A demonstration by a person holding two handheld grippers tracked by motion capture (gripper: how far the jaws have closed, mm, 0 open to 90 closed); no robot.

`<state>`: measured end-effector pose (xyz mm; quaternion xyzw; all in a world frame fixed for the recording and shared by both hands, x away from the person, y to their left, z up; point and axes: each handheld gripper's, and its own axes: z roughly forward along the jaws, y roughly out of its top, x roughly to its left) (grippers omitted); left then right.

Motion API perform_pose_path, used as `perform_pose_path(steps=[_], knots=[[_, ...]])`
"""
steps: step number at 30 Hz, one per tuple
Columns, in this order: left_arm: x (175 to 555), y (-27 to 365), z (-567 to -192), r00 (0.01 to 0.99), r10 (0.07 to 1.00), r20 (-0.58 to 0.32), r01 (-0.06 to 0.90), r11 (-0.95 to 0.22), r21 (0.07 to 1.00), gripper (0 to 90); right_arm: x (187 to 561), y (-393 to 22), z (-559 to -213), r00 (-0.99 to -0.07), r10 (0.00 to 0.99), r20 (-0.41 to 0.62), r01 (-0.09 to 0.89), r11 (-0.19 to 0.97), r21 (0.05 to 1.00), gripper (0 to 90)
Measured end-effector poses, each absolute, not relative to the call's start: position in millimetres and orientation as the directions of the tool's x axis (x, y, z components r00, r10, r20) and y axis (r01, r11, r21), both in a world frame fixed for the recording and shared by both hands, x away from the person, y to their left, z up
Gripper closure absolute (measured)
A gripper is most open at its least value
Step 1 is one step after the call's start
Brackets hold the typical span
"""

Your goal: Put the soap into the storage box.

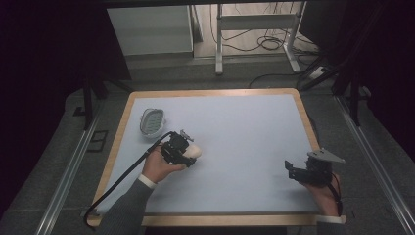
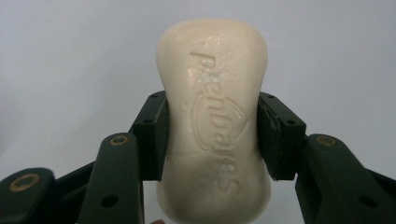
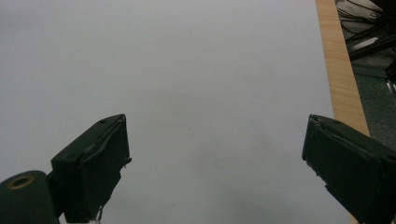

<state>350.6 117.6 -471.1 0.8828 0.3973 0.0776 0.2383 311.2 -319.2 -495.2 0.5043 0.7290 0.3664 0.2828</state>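
Note:
A cream bar of soap [image 2: 215,121] with embossed lettering is clamped between the two black jaws of my left gripper [image 2: 212,135], which is shut on it. In the high view the left gripper [image 1: 182,149] holds the soap [image 1: 194,151] just above the left part of the pale mat. A white oval soap dish [image 1: 151,121] with a ribbed inside lies on the mat behind and to the left of it. My right gripper [image 1: 289,170] is near the mat's right front corner. Its jaws stand wide apart in the right gripper view [image 3: 215,163], with nothing between them.
The pale blue-grey mat [image 1: 244,137] covers a table with a wooden rim [image 1: 307,117]. Dark metal rails run along both sides. A white table frame and loose cables are on the floor beyond the far edge.

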Motion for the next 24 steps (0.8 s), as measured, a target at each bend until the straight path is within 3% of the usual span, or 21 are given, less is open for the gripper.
perform_pose_path(steps=[24], knots=[[360.9, 140.7, -448.0, 0.642, 0.765, -0.045, 0.669, -0.531, 0.52, 49.6, 311.1, -319.3, -495.1, -0.33, 0.943, -0.042, 0.529, 0.222, 0.819, 7.5]])
